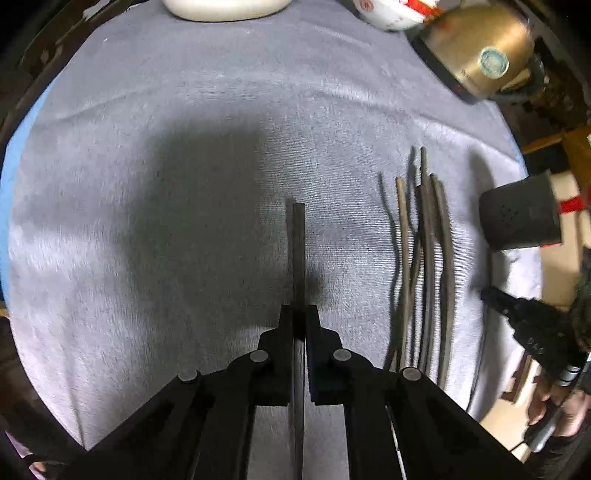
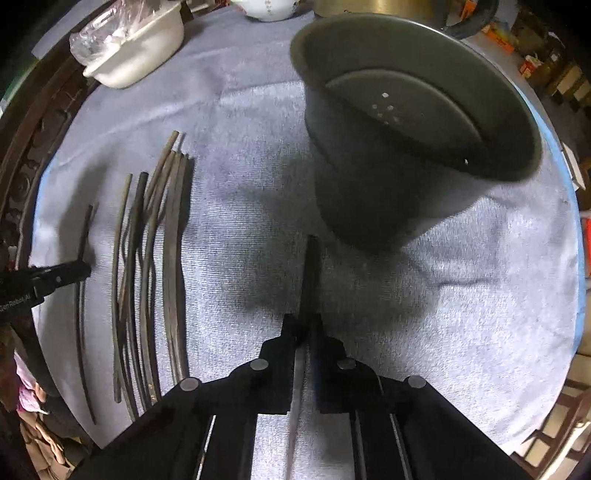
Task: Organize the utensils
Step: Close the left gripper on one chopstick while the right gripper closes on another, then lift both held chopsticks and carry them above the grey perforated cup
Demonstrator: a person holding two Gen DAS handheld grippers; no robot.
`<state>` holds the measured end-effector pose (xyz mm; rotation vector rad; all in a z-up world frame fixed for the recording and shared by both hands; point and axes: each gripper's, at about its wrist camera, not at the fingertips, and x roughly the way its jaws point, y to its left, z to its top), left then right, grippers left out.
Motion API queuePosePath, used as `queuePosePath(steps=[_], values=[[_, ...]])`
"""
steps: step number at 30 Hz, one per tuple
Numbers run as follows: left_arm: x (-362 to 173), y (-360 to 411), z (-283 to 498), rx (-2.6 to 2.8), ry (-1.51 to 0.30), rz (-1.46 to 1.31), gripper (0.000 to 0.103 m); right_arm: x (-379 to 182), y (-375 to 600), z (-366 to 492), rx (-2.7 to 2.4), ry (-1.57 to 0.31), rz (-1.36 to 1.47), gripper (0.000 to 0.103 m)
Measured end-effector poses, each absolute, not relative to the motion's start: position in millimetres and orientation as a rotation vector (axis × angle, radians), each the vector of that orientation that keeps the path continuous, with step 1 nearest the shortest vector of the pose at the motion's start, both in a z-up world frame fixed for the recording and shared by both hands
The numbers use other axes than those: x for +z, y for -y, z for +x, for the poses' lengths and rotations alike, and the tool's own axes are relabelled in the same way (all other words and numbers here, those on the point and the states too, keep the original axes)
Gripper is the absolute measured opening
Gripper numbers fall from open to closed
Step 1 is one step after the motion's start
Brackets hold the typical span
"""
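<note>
Left gripper (image 1: 299, 314): bottom centre of left view, jaws clamped on one dark chopstick (image 1: 298, 251) pointing up-frame.
Right gripper (image 2: 303, 321): bottom centre of right view, jaws clamped on another stick (image 2: 312, 273), tip near the holder.
Holder (image 2: 413, 122): dark cup, tilted, upper right of right view.
Loose chopsticks (image 2: 147, 258): bundled on grey cloth (image 2: 461, 295), left of right view.
White dish (image 2: 136, 55): upper left, on tabletop.
Bowl (image 1: 384, 14): top edge of left view.
</note>
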<state>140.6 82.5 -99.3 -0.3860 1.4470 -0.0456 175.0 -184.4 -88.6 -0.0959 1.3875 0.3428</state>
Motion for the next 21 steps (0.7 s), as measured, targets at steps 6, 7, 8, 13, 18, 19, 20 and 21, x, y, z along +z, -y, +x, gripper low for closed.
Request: queuePosePath(steps=[6,7,8,13,18,19,20,21], values=[[-68,-102,103,-0.074,-1.245,-0.485,0.006,-56,208,143,0.402,-1.251,0.031,0.006],[-59,-103,94,-0.077,-1.195,-0.499,0.006,-49,211,137,0.414,-1.220,0.056,0.006],[-52,-104,88,-0.073,-1.168,-0.502,0.006,-45,212,131,0.416,-1.194,0.071,0.006],[-25,-104,63,-0.052,-0.988,-0.494,0.006,-23,216,112,0.413,-1.047,0.123,0.006],[1,-97,59,-0.013,-0.859,-0.443,0.006,3,221,102,0.404,-0.924,0.157,0.006],[9,-94,57,-0.004,-0.822,-0.428,0.006,8,222,100,0.401,-0.907,0.153,0.006],[16,-93,54,0.004,-0.790,-0.414,0.006,14,223,96,0.395,-0.881,0.145,0.006],[17,-88,56,0.012,-0.762,-0.402,0.006,21,223,93,0.388,-0.855,0.134,0.006]])
